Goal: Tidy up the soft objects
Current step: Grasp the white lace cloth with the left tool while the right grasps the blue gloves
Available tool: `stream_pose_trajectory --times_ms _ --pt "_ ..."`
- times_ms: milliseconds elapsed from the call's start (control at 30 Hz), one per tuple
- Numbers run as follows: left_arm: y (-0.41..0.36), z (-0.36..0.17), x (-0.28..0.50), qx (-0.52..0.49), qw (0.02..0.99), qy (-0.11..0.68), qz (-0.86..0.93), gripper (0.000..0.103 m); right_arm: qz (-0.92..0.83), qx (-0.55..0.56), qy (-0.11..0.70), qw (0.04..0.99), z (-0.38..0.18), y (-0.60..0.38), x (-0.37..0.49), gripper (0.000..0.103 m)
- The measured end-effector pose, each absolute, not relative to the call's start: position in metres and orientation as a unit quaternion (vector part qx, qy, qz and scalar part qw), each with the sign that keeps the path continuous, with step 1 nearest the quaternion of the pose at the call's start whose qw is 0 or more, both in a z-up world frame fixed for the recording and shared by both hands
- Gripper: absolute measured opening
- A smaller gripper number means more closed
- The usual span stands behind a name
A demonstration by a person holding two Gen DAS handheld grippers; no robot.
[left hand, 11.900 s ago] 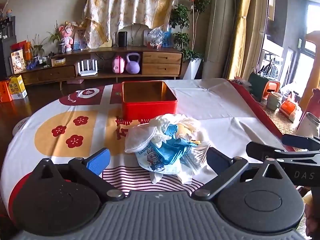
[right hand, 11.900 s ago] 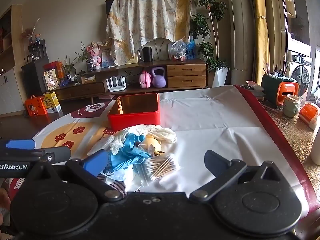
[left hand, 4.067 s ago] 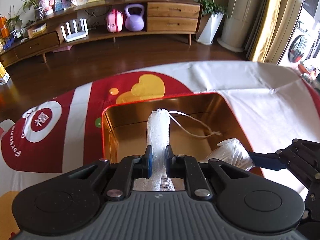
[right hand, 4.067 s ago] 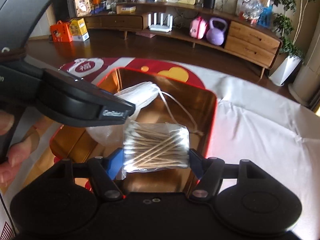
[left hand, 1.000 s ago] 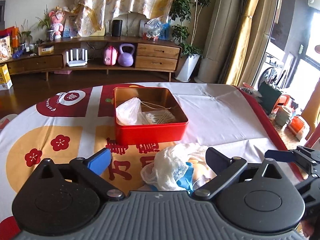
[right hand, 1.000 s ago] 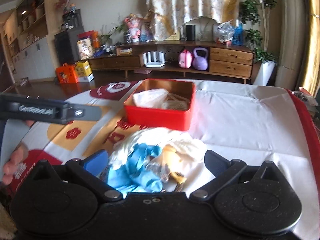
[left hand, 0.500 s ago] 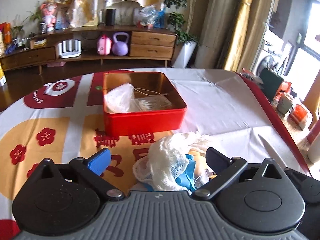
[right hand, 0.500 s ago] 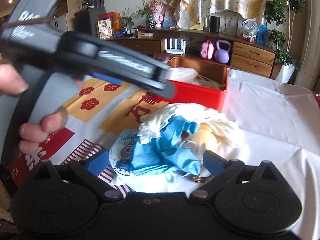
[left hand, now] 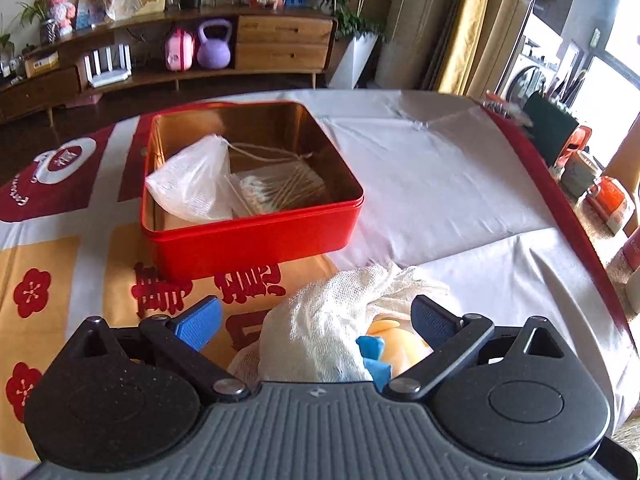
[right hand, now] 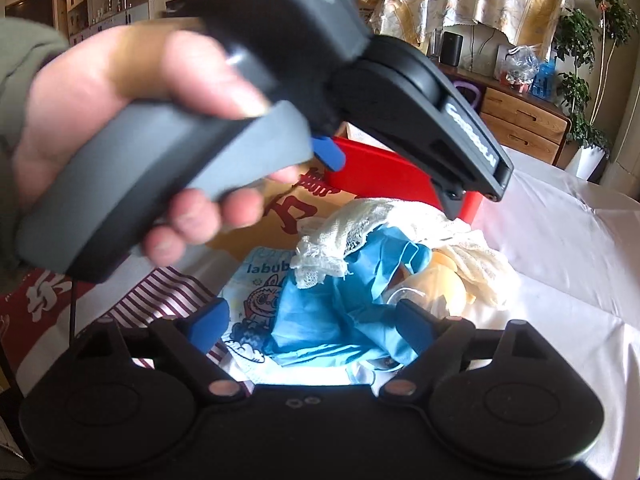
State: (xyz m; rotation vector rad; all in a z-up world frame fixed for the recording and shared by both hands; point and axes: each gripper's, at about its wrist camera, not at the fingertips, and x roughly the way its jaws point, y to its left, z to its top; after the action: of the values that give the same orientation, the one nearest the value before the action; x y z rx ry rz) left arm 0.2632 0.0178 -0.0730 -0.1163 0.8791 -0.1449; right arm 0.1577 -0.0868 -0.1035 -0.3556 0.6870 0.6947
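A red tin (left hand: pixel 256 240) holds a white mesh bag (left hand: pixel 192 184) and a pack of cotton swabs (left hand: pixel 276 192). In front of it lies a pile: white gauze (left hand: pixel 320 328), a blue glove (right hand: pixel 332 312), a yellow soft item (right hand: pixel 444 280) and a printed packet (right hand: pixel 256 292). My left gripper (left hand: pixel 314 322) hangs open just over the gauze, which sits between its fingers untouched. In the right wrist view a hand (right hand: pixel 120 120) holds that left gripper (right hand: pixel 390 184) above the pile. My right gripper (right hand: pixel 312 326) is low at the pile's near side. Its jaws are closing around the blue glove, with the left pad still apart from it.
A patterned tablecloth (left hand: pixel 440 184) covers the table, with a red border at its right edge (left hand: pixel 560 184). Cups and orange containers (left hand: pixel 608 204) stand beyond that edge. A wooden sideboard (left hand: pixel 280 40) runs along the far wall.
Both grippers have sunk toward the pile and come closer to it. The left gripper and hand now fill the upper left of the right wrist view. The right jaws have narrowed a little.
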Motion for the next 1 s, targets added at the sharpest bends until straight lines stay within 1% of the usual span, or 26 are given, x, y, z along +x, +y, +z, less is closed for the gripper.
stream_pose_trajectory --times_ms 100,200,233,300,367,400,467,500,567,600,667,700,733,800,833,900,967,1000 --pt "0.015 -0.081 0.275 -0.055 0.896 0.436 -0.071 0.101 0.333 -0.171 0.331 0.866 -0.108 -0.086 0.16 0.088" --pt "0.011 -0.09 0.284 -0.048 0.891 0.446 -0.073 0.101 0.331 -0.175 0.333 0.865 -0.112 -0.085 0.162 0.083" --pt "0.011 -0.092 0.286 -0.049 0.89 0.448 -0.073 0.1 0.33 -0.175 0.334 0.865 -0.113 -0.085 0.163 0.081" --pt "0.012 -0.097 0.289 -0.053 0.887 0.453 -0.074 0.095 0.328 -0.174 0.335 0.866 -0.115 -0.086 0.165 0.078" --pt "0.012 -0.1 0.292 -0.057 0.883 0.459 -0.079 0.082 0.327 -0.172 0.337 0.866 -0.116 -0.087 0.166 0.073" --pt "0.011 -0.102 0.293 -0.057 0.882 0.461 -0.081 0.079 0.325 -0.171 0.337 0.867 -0.117 -0.088 0.166 0.072" --pt "0.009 -0.104 0.293 -0.053 0.881 0.463 -0.084 0.068 0.322 -0.169 0.339 0.868 -0.118 -0.091 0.168 0.068" --pt "0.008 -0.104 0.294 -0.051 0.881 0.464 -0.083 0.065 0.321 -0.167 0.34 0.868 -0.118 -0.092 0.169 0.068" --pt "0.008 -0.104 0.294 -0.053 0.88 0.465 -0.083 0.052 0.319 -0.164 0.341 0.869 -0.118 -0.093 0.169 0.062" --pt "0.008 -0.104 0.294 -0.055 0.879 0.465 -0.085 0.049 0.318 -0.163 0.34 0.87 -0.118 -0.094 0.17 0.06" --pt "0.009 -0.104 0.293 -0.059 0.879 0.466 -0.087 0.037 0.314 -0.159 0.339 0.873 -0.116 -0.096 0.172 0.055" --pt "0.01 -0.104 0.293 -0.064 0.878 0.466 -0.087 0.034 0.313 -0.155 0.339 0.873 -0.114 -0.098 0.174 0.053" --pt "0.012 -0.103 0.292 -0.071 0.878 0.466 -0.087 0.032 0.312 -0.151 0.339 0.875 -0.113 -0.1 0.175 0.048" --pt "0.015 -0.099 0.29 -0.08 0.88 0.461 -0.083 0.027 0.308 -0.144 0.338 0.877 -0.111 -0.103 0.177 0.041" --pt "0.018 -0.096 0.288 -0.084 0.882 0.457 -0.082 0.022 0.307 -0.14 0.337 0.879 -0.109 -0.105 0.177 0.036" --pt "0.023 -0.09 0.284 -0.096 0.885 0.449 -0.078 0.02 0.304 -0.131 0.336 0.882 -0.107 -0.109 0.178 0.03" --pt "0.028 -0.084 0.28 -0.103 0.888 0.442 -0.075 0.019 0.3 -0.124 0.335 0.885 -0.104 -0.112 0.178 0.02" --pt "0.03 -0.081 0.278 -0.104 0.889 0.44 -0.074 0.019 0.298 -0.121 0.333 0.886 -0.102 -0.113 0.177 0.018"
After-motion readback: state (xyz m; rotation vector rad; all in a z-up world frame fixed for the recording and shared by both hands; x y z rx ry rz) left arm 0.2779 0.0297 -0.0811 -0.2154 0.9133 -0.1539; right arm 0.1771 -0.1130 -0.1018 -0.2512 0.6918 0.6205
